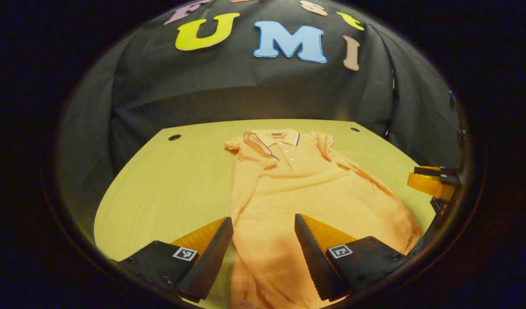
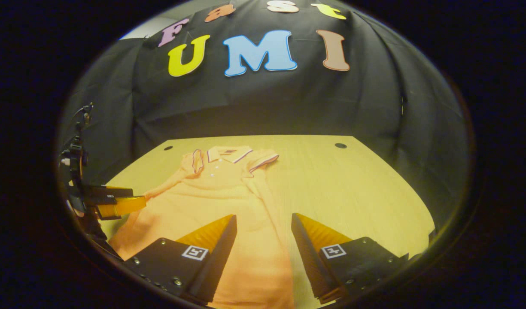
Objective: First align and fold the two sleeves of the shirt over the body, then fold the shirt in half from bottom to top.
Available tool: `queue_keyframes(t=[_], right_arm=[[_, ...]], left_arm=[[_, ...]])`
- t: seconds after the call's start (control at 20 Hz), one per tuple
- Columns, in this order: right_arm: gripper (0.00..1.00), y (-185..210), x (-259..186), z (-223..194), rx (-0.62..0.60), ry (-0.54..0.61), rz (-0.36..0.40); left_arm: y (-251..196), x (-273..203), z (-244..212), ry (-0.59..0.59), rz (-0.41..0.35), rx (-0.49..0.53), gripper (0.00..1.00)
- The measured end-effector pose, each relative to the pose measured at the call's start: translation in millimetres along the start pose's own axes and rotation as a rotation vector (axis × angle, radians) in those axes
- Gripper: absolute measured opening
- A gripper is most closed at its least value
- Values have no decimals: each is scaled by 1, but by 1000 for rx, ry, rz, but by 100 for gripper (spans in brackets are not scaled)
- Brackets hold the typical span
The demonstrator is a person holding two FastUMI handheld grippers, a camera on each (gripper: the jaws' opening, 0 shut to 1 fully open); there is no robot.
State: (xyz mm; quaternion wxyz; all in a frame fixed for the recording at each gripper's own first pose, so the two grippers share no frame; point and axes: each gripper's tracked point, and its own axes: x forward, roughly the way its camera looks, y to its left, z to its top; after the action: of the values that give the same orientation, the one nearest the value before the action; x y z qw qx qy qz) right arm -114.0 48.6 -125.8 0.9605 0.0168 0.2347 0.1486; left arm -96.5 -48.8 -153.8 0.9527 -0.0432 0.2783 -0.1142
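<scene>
Shirt [image 1: 305, 193] lies flat on the counter [image 1: 168, 180], collar toward the far wall and hem toward the near edge, its front with the buttons facing up. Both sleeves look folded in over the body: in the left gripper view one trimmed cuff lies just beside the collar [image 1: 273, 139], and in the right gripper view the two cuffs sit on either side of the collar, so the shirt reads as a long narrow strip. By that look the sleeve step is done, though how well the edges line up is hard to tell. The bottom-to-top fold is not yet made; the hem lies at the near end, under both cameras. The left gripper [image 1: 263, 234] hangs over the lower body of the shirt with its jaws well apart and nothing between them. The right gripper [image 2: 263, 231] hangs over the lower right edge, jaws likewise wide and empty. What is left, I judge, is to take the hem at both corners and carry it up to the collar
</scene>
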Motion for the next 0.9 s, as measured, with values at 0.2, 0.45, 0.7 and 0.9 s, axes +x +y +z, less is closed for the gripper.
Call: queue_keyframes(t=[0.2,0.45,0.7,0.9], right_arm=[[81,-1,-22,-34,15,37,-8],[99,0,-25,-71,22,94,-20],[99,0,-32,-107,-5,154,-31],[100,0,-33,-109,-5,133,-39]], left_arm=[[6,-30,-38,20,38,-12,94],[7,-50,-71,26,73,4,94],[9,-56,-95,39,112,3,95],[9,-58,-96,10,119,-19,99]])
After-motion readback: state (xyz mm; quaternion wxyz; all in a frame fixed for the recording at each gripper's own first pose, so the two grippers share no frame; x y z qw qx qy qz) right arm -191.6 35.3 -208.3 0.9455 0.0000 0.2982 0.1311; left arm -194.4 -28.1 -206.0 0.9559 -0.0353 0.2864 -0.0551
